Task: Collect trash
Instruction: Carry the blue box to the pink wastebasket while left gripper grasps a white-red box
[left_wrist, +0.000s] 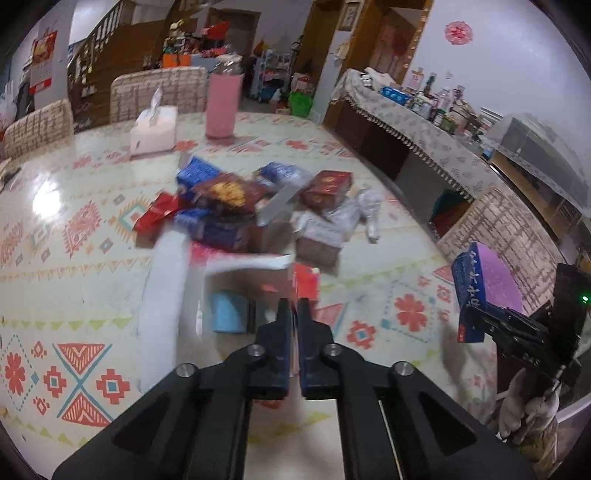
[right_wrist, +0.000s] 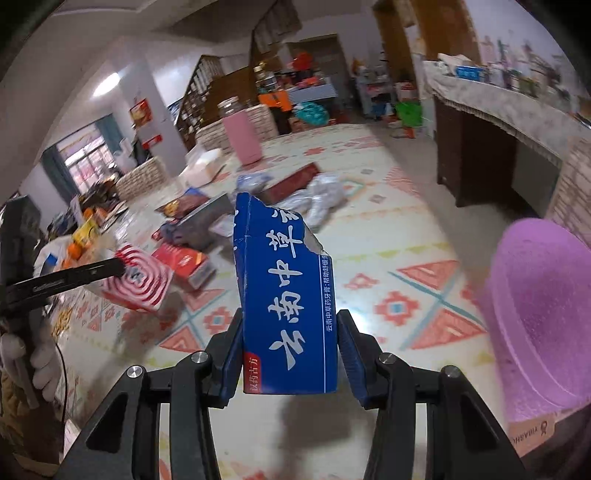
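A heap of trash (left_wrist: 236, 206), made of blue, red and brown cartons and crumpled clear plastic, lies on the patterned table (left_wrist: 74, 280). My left gripper (left_wrist: 293, 304) is shut on the thin edge of a red-and-white swirl-patterned box (right_wrist: 138, 277), held just above the table in front of the heap. My right gripper (right_wrist: 291, 332) is shut on a torn blue toothpaste carton (right_wrist: 284, 295) with white characters. It holds the carton upright in the air, beside a purple plastic bin (right_wrist: 539, 317) at the table's right edge. The left wrist view shows that carton (left_wrist: 469, 291) against the bin (left_wrist: 495, 273).
A pink-sleeved bottle (left_wrist: 223, 105) and a white tissue box (left_wrist: 153, 129) stand behind the heap. Checked chairs (left_wrist: 159, 92) ring the table. A cluttered sideboard (left_wrist: 406, 122) runs along the right. A white-gloved hand (right_wrist: 40, 362) holds the left gripper.
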